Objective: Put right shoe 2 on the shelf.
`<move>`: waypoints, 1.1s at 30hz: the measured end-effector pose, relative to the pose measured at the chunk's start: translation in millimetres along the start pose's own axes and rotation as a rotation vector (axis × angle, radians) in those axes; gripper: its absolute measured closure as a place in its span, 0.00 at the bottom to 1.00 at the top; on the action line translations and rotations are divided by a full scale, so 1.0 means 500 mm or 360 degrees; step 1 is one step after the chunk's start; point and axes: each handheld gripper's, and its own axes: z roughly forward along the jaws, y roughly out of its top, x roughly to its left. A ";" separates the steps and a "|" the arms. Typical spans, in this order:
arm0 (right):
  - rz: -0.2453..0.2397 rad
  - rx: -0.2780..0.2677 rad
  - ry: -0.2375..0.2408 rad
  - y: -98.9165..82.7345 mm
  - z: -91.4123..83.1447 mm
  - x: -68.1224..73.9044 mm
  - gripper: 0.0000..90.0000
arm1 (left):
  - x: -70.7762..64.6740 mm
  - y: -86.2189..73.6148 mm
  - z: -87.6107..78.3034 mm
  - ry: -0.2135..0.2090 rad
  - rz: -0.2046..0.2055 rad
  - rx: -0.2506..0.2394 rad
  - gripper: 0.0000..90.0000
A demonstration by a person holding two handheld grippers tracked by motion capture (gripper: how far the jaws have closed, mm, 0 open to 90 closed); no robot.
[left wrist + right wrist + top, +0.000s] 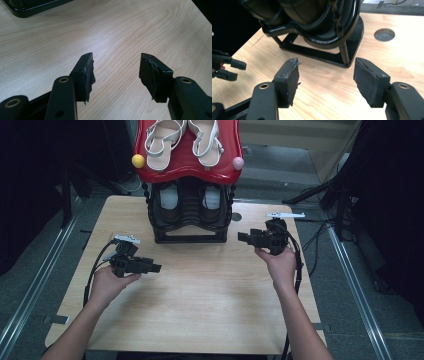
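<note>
Shoes (191, 202), a dark pair, sit on the lower tier of the shoe rack (188, 238) at the far middle of the surface (210, 295), under white sandals (181, 140). Right gripper (243, 237) and left gripper (156, 268) both hang empty, jaws wide apart. Reaching in carelessly, either could probably knock the rack's post.

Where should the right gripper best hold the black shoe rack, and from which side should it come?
Probably the thin upright post at the black shoe rack front corner, approached from the table's right: it is narrow enough for the open right gripper, while the base is broad and flat.
</note>
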 end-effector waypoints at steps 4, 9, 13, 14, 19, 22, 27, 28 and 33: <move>-0.0016 0.0009 -0.0014 -0.031 0.012 0.002 0.42 | 0.002 -0.001 -0.001 -0.0004 -0.0007 -0.0008 0.51; -0.0009 0.0019 0.0008 -0.068 0.027 0.003 0.42 | 0.001 -0.001 0.001 -0.0001 -0.0011 -0.0016 0.50; -0.0004 0.0028 0.0021 -0.091 0.038 -0.002 0.42 | 0.001 0.000 0.001 -0.0003 -0.0001 -0.0014 0.50; 0.0001 0.0030 0.0023 -0.097 0.040 -0.005 0.42 | 0.001 0.000 0.001 0.0002 0.0002 -0.0016 0.50; -0.0005 0.0047 0.0016 -0.124 0.054 -0.011 0.43 | 0.002 0.000 0.001 0.0008 0.0003 -0.0036 0.50; 0.0006 0.0079 0.0038 -0.135 0.061 -0.012 0.43 | 0.003 -0.001 0.002 0.0005 0.0007 -0.0033 0.49; -0.0015 0.0116 0.0030 -0.144 0.074 -0.008 0.43 | 0.004 -0.001 0.005 0.0023 0.0015 -0.0038 0.49; -0.0018 0.0115 0.0039 -0.146 0.076 -0.007 0.43 | 0.003 -0.001 0.006 0.0029 0.0017 -0.0039 0.49; -0.0042 0.0160 0.0031 -0.152 0.085 -0.004 0.43 | 0.004 -0.002 0.011 0.0027 0.0024 -0.0027 0.48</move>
